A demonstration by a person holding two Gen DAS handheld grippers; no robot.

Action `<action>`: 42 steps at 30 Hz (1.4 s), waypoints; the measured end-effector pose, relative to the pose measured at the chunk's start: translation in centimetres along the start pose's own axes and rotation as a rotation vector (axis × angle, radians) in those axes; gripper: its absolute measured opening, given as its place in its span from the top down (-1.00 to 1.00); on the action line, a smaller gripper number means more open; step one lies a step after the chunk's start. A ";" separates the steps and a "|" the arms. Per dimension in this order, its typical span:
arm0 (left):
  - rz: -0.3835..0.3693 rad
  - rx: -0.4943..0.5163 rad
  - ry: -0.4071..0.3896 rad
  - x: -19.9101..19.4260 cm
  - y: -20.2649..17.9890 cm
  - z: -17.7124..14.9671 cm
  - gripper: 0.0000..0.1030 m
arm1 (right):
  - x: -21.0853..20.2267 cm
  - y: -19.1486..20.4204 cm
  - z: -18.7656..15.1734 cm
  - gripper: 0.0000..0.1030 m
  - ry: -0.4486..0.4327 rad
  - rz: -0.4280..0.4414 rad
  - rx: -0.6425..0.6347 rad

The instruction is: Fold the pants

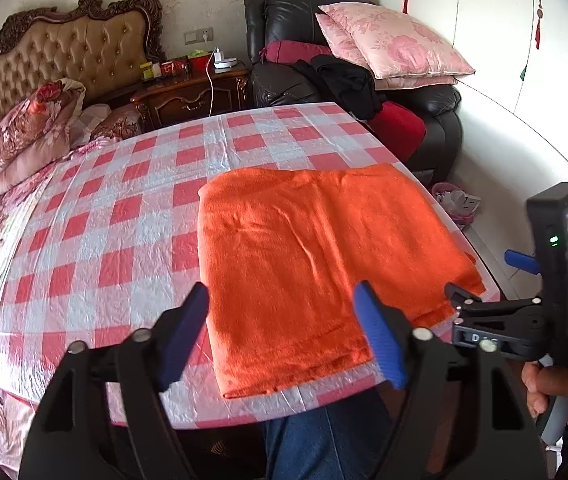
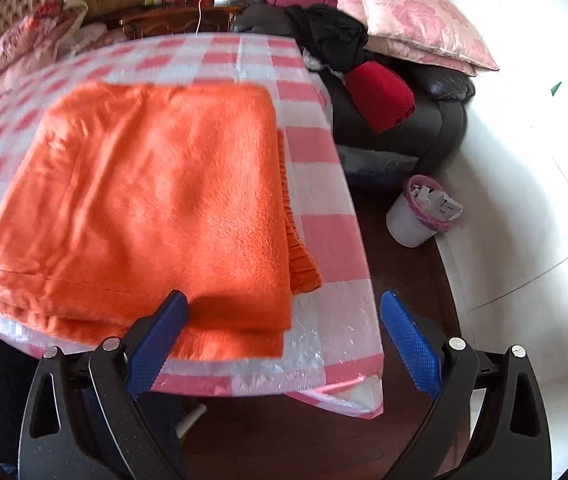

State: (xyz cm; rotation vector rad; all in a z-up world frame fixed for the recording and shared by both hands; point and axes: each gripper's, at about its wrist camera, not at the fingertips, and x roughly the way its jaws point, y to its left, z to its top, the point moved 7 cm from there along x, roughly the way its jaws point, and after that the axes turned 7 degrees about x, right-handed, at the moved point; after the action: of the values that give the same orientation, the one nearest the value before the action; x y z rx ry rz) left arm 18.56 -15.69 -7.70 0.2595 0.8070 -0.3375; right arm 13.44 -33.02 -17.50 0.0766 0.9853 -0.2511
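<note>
Folded orange fleece pants (image 1: 315, 264) lying flat on red-and-white checked plastic-covered surface (image 1: 124, 208), near its front edge. Left gripper (image 1: 284, 332) jaws apart, empty. Right gripper (image 2: 284, 340) jaws apart, straddling pants' corner, unclamped.

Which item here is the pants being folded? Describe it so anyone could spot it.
Find the red-and-white checked plastic tablecloth covering the table. On its near right part lies a bright orange fuzzy fabric bundle, folded into a flat rectangle. Nothing else on the cloth is orange.
</note>
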 end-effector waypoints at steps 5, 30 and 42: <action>-0.001 -0.025 0.028 -1.0 -0.1 -0.7 -0.86 | -3.9 -0.1 0.5 -0.82 -0.033 0.053 0.051; -0.028 -0.089 -0.001 -2.8 -0.1 -0.2 -0.96 | -9.1 0.9 2.4 -0.83 -0.103 0.125 0.085; -0.024 -0.086 -0.001 -2.9 -0.1 -0.1 -0.96 | -8.9 0.8 2.4 -0.83 -0.104 0.128 0.082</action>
State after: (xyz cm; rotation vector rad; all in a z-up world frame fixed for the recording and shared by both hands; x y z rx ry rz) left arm 16.64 -15.18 -5.65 0.1698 0.8223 -0.3248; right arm 10.93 -31.06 -8.75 0.1996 0.8635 -0.1761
